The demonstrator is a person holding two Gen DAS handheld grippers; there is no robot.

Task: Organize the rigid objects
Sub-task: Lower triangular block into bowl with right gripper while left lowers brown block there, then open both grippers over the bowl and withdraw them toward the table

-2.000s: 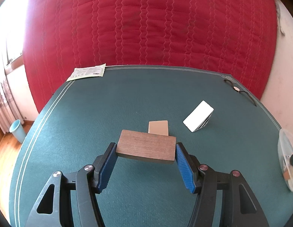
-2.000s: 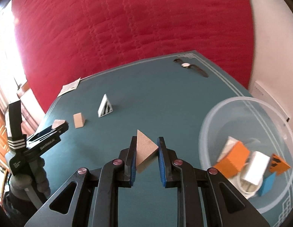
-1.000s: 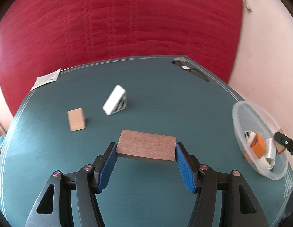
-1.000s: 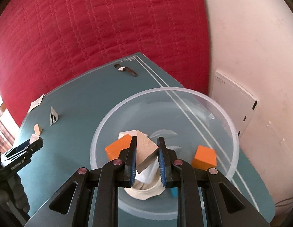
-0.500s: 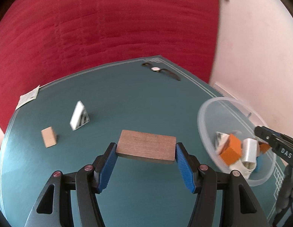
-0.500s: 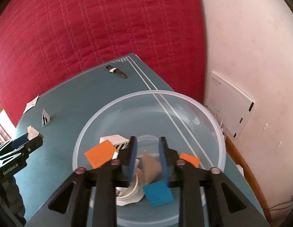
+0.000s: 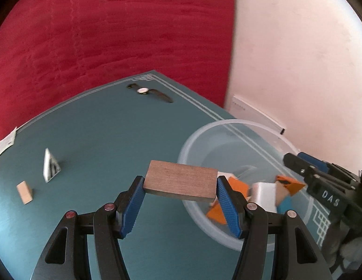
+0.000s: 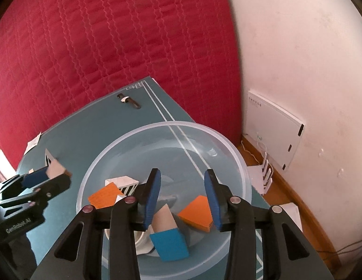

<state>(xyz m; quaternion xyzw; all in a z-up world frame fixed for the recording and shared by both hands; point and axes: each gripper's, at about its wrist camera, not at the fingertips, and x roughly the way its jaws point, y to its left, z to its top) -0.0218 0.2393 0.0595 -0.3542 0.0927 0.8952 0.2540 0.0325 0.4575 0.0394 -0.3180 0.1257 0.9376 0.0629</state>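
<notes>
My left gripper (image 7: 181, 192) is shut on a flat brown wooden block (image 7: 180, 180) and holds it above the table, at the left rim of the clear plastic bowl (image 7: 241, 125). My right gripper (image 8: 182, 187) is open and empty above the bowl (image 8: 171, 126). In the bowl lie the tan wooden wedge (image 8: 163, 219), orange blocks (image 8: 197, 212), a blue block (image 8: 169, 245) and a white striped block (image 8: 125, 182). A white striped wedge (image 7: 50, 165) and a small tan block (image 7: 24, 191) stand on the table at the left.
The table has a teal cloth (image 7: 106, 140). A wristwatch (image 7: 147, 91) lies at its far edge and a paper slip (image 7: 5, 142) at the far left. A red quilt hangs behind. A white wall and panel (image 8: 274, 126) are on the right.
My right gripper opened over the bowl and the tan wedge dropped in. My left gripper carried the brown block right, up to the bowl's rim.
</notes>
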